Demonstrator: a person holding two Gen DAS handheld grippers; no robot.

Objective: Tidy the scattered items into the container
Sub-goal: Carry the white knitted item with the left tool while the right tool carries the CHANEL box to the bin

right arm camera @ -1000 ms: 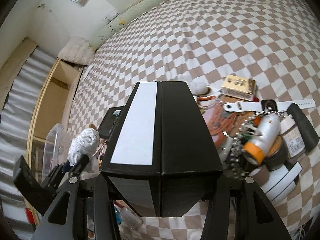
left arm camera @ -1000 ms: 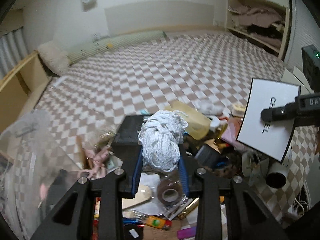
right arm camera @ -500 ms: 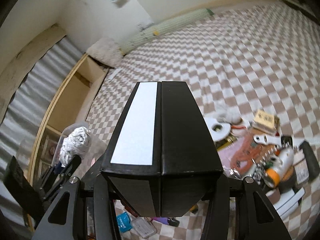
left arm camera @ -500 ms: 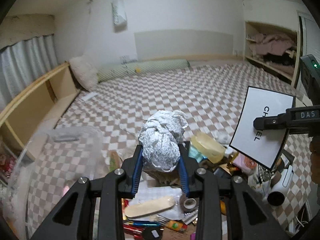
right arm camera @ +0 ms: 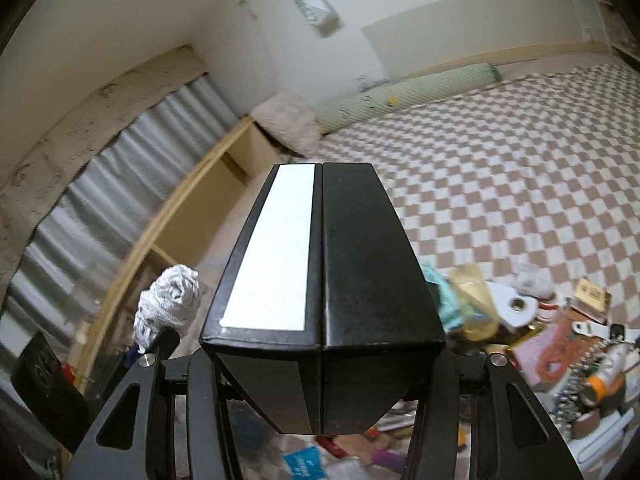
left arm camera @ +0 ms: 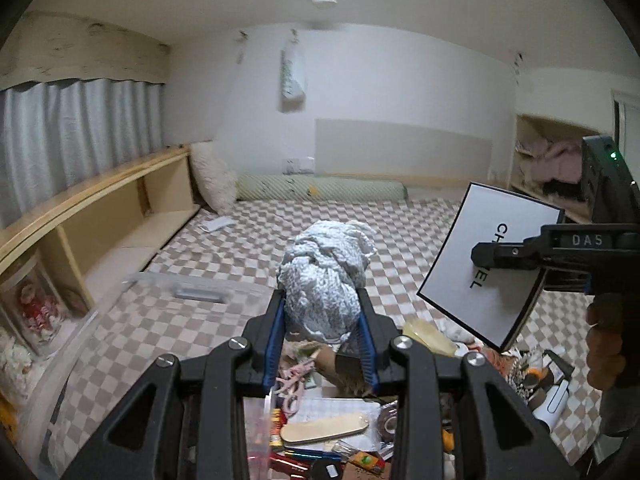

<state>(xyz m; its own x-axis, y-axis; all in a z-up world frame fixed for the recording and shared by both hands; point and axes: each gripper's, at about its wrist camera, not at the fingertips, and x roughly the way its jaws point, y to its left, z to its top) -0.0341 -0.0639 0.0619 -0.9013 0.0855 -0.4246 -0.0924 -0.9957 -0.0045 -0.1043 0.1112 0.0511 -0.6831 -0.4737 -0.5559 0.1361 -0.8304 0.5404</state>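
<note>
My left gripper (left arm camera: 322,312) is shut on a bundle of white knitted cloth (left arm camera: 326,276), held up above the checkered mat. In the right wrist view the same cloth bundle (right arm camera: 170,300) shows at the left, atop the left gripper. My right gripper (right arm camera: 322,364) is shut on a black and white box (right arm camera: 320,260) that fills the middle of its view. From the left wrist view the box (left arm camera: 490,256) hangs at the right with its white face toward me. A clear plastic container (left arm camera: 160,300) lies low at the left.
Scattered items cover the mat below: a small wooden board (left arm camera: 324,432), pink scissors (left arm camera: 294,376), a tape roll (left arm camera: 386,424), a yellow lid (right arm camera: 474,300), an orange-capped bottle (right arm camera: 600,380). A wooden shelf (left arm camera: 100,220) runs along the left wall. A person's hand (left arm camera: 608,344) grips the right tool.
Both grippers rose with their loads and tilted up, so more of the walls and ceiling shows. The clutter dropped lower in both views. The clear container now lies further below the left gripper.
</note>
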